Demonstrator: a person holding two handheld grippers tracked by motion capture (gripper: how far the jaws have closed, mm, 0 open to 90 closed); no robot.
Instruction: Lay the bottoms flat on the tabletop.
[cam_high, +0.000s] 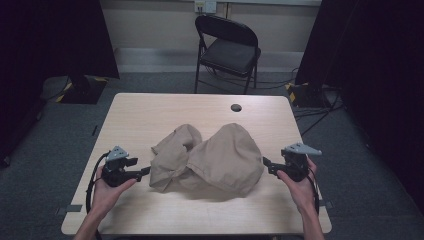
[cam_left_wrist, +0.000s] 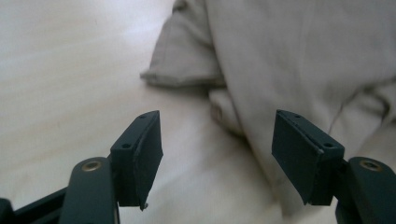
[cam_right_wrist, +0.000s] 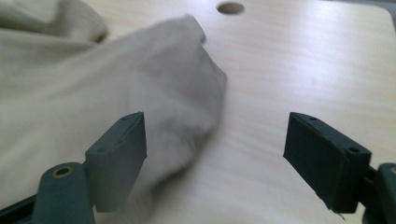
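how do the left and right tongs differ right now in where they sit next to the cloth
The left tongs sit at the tan cloth's left edge, tips almost at the fabric. The right tongs sit at its right edge, likewise close. In the left gripper view, cloth lies ahead and to the right; in the right gripper view, ahead and to the left. Both are open, holding nothing, low over the table.

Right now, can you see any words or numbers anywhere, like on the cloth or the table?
None can be read.
The tan cloth is plain, with no label showing.
The table carries no print.
The white plate on the back wall is too small to read.
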